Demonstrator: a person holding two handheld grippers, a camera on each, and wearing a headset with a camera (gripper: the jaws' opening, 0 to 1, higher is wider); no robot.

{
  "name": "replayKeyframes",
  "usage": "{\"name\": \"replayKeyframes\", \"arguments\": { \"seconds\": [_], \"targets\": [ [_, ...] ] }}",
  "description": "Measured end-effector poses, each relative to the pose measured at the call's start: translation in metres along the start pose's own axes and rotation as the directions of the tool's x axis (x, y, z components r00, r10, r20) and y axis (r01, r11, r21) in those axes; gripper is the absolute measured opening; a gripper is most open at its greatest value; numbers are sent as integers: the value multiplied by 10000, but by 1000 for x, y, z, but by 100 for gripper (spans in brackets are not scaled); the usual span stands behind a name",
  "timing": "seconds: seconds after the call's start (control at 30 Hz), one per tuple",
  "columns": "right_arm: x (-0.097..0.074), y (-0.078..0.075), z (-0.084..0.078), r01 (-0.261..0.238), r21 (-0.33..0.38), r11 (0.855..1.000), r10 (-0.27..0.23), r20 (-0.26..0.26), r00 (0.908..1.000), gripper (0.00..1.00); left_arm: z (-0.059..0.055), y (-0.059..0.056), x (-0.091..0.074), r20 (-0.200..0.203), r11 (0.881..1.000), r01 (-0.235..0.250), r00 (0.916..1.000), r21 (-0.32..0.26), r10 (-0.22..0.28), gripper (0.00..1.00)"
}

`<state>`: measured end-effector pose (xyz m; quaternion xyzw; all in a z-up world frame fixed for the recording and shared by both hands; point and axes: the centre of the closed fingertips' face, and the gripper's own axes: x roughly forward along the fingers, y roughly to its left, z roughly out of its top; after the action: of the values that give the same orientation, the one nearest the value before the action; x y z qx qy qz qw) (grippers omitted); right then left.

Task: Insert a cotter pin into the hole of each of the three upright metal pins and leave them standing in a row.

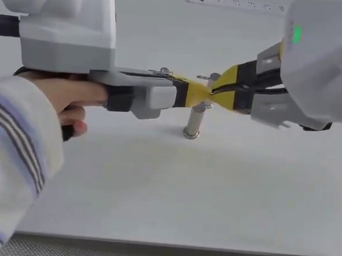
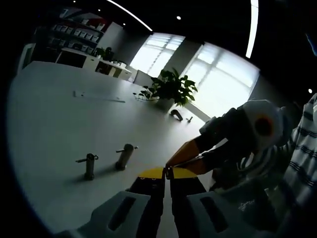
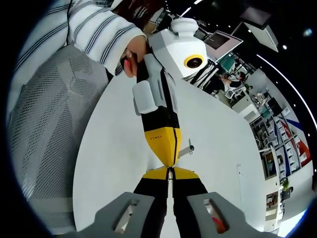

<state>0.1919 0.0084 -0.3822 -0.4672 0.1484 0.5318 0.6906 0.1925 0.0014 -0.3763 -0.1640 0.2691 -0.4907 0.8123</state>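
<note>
Left gripper (image 1: 203,96) from nine o'clock and right gripper (image 1: 218,90) from three, each pressed together, meet tip-to-tip above an upright metal pin (image 1: 193,123), probably handing over something too small to tell.

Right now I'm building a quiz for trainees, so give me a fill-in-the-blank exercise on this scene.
The left gripper and right gripper both have ___ tips.
In the left gripper view, ___ metal pins stand upright on the table.
The person's sleeve is ___ in pattern.
Missing words: yellow, two, striped.
</note>
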Motion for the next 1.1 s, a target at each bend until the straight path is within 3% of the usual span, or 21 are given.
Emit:
{"name": "replayKeyframes", "arguments": {
  "seconds": [0.67, 0.73, 0.77, 0.9, 0.97, 1.0, 1.1],
  "targets": [
    [0, 0, 4, 244, -219, 9995, -238, 282, 9993, 0, 5, 5, -5, -84, 9985, -61, 9999, -536, 57, 0],
    [0, 0, 5, 280, 312, 9991, -293, 397, 9988, 1, 5, 5, -5, -106, 9989, -16, 9999, -466, 11, 0],
    [0, 4, 2, 16, 751, 9972, -43, 357, 9994, 3, 5, 5, -7, -112, 9996, -19, 9999, -270, 16, 0],
    [-1, 3, -4, 74, 1131, 9936, -112, 336, 9994, 11, 4, 0, -10, -100, 10000, 63, 9999, -73, -64, 0],
    [-2, 8, -5, -233, 2002, 9795, 111, 619, 9980, 13, 3, -1, -12, -132, 10000, 69, 9999, 55, -68, 0],
    [-2, 11, -5, -460, 2570, 9653, 247, 855, 9960, 13, 3, -2, -13, -155, 10000, 76, 9999, 65, -75, 0],
    [-3, 13, -8, -616, 3206, 9452, 279, 1088, 9937, 14, 4, -5, -17, -123, 9993, 187, 9998, 326, -183, 0]
  ]
}}
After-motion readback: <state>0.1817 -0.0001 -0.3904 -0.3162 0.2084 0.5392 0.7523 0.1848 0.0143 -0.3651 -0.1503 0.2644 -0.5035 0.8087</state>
